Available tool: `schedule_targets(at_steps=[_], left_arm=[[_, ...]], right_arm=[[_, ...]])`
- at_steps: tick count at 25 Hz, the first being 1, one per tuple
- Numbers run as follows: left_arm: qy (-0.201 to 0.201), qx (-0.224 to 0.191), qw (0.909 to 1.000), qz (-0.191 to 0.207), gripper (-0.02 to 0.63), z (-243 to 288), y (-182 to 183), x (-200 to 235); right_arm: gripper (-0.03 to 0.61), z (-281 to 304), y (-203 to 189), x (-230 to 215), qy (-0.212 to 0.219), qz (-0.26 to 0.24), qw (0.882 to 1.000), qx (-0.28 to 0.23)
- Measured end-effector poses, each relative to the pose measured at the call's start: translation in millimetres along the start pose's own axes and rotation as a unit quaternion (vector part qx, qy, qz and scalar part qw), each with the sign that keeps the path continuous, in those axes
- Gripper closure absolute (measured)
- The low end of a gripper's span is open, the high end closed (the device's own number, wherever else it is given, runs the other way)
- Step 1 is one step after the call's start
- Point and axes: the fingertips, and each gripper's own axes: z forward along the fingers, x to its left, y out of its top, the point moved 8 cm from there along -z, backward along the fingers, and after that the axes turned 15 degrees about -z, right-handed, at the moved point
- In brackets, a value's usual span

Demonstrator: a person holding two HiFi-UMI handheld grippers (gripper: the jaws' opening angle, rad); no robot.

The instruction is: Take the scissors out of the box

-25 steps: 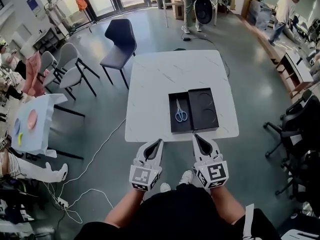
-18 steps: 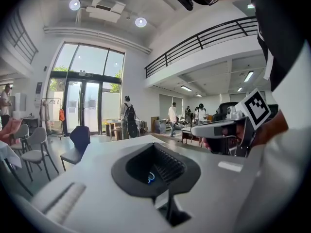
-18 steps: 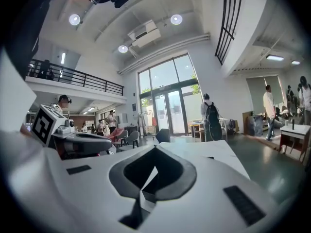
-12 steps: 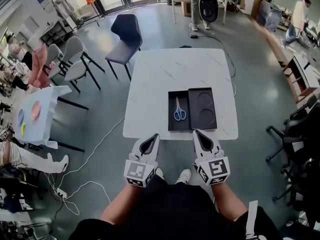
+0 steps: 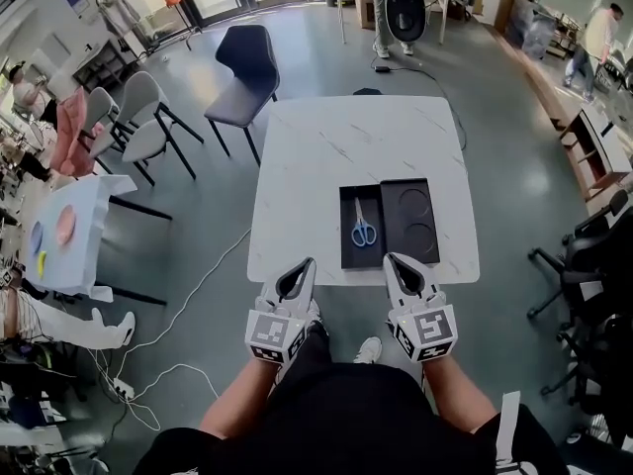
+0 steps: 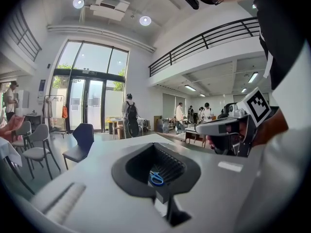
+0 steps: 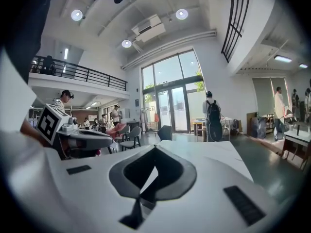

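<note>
Blue-handled scissors (image 5: pixel 363 229), one pair, lie in the left half of the open black box (image 5: pixel 349 253) on the white marble surface (image 5: pixel 326 156), their blades hard to make out. The left tongs (image 5: pixel 309 262) and right tongs (image 5: pixel 387 257) hover at its near edge, both closed and empty.

One overhead, two low forward views
</note>
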Motion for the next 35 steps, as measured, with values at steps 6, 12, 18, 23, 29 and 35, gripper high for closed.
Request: schedule_targets(at_steps=[6, 12, 18, 23, 29, 35], left_arm=[[-0.017, 0.007, 0.9998, -0.002, 0.604, 25, 12, 40], [-0.025, 0.018, 0.9995, -0.005, 0.604, 50, 20, 87], [-0.042, 0.037, 0.9982, -0.020, 0.604, 66, 23, 135], [-0.060, 0.044, 0.9971, -0.018, 0.604, 76, 30, 176], [-0.082, 0.053, 0.9951, -0.016, 0.604, 88, 30, 198], [-0.083, 0.060, 0.9944, -0.026, 0.604, 106, 25, 196]], right_arm=[[0.588, 45, 4, 1, -0.001, -0.033, 0.999, 0.026], [0.588, 89, 0, 3, -0.019, -0.048, 0.997, 0.054], [0.588, 125, -14, 2, -0.050, -0.036, 0.994, 0.094], [0.588, 151, -19, 4, -0.078, -0.034, 0.988, 0.126], [0.588, 167, -30, 4, -0.104, -0.029, 0.981, 0.161], [0.588, 177, -47, -3, -0.088, -0.013, 0.978, 0.187]])
